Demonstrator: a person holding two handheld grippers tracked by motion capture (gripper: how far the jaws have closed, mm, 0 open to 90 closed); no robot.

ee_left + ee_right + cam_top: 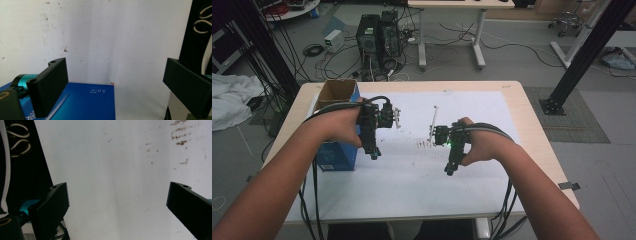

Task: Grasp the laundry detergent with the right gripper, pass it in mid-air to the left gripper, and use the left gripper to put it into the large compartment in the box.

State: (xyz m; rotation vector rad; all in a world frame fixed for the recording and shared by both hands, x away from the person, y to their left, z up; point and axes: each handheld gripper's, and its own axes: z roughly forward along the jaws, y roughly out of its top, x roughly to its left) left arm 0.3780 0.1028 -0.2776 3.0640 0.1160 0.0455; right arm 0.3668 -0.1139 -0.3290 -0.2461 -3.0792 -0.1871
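Blue box (337, 155) stands at white sheet's (412, 185) left edge. Left gripper (374, 155) just right of box, jaws apart, nothing between. Right gripper (450, 171) farther right of box, jaws apart, empty, over sheet.

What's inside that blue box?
The blue box stands open at the top, showing brown cardboard walls inside. Its bottom is hidden by the left hand and the box's own walls, so I cannot tell whether anything is in it.
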